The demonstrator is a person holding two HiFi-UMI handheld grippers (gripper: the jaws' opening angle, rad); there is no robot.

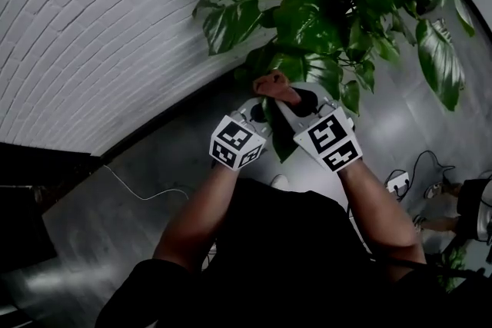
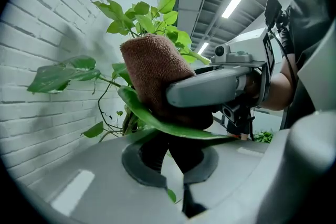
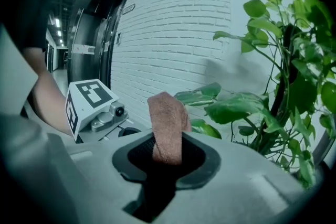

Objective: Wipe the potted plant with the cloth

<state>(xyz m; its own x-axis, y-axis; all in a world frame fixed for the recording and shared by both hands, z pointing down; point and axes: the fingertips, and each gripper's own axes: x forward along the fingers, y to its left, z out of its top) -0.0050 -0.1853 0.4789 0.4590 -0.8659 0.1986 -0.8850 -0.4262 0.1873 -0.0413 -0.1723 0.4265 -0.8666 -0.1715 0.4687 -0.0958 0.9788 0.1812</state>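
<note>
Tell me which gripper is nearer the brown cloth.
Right. The right gripper clamps the cloth; the left gripper holds the leaf lying against it.

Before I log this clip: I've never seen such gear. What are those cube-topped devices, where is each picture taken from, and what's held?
No robot: a person holds two hand-worked tongs; the marker cubes belong to them. One picture comes from a head camera looking down; the others from cameras riding on each tool. The right tongs are shut on a brown cloth that lies against a leaf of the potted plant. The left tongs seem to pinch that leaf, steadying it. No table: only grey floor and a white brick wall.
</note>
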